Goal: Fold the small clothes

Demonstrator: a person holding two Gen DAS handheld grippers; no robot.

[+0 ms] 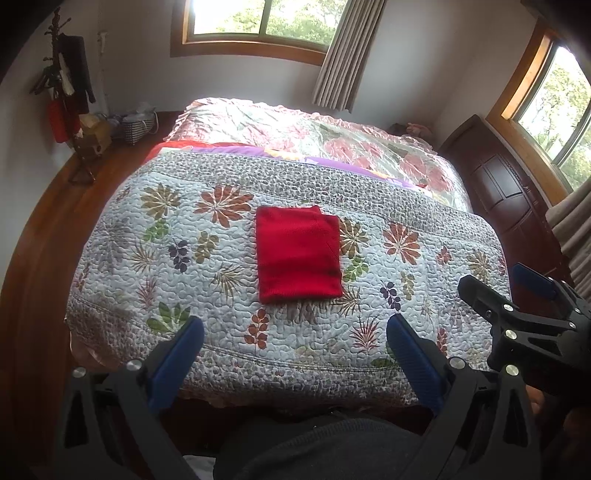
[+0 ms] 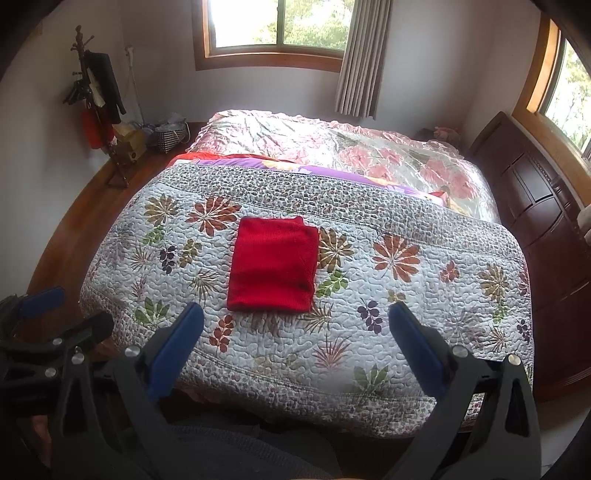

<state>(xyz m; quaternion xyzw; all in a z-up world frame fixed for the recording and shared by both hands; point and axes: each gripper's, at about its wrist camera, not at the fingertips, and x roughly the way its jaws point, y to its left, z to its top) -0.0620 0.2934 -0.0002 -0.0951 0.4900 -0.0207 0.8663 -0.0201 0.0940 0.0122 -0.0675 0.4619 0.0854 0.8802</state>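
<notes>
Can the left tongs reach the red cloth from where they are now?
Probably yes: the left tongs are open and point at the red cloth, with only bare quilt between them.

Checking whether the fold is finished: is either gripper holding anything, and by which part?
Nothing is held. The left gripper and right gripper are both open, short of the folded red garment on the quilt.

One folded red garment (image 1: pixel 298 254), one quilt (image 1: pixel 155 258), two windows (image 1: pixel 258 18), two grippers.
</notes>
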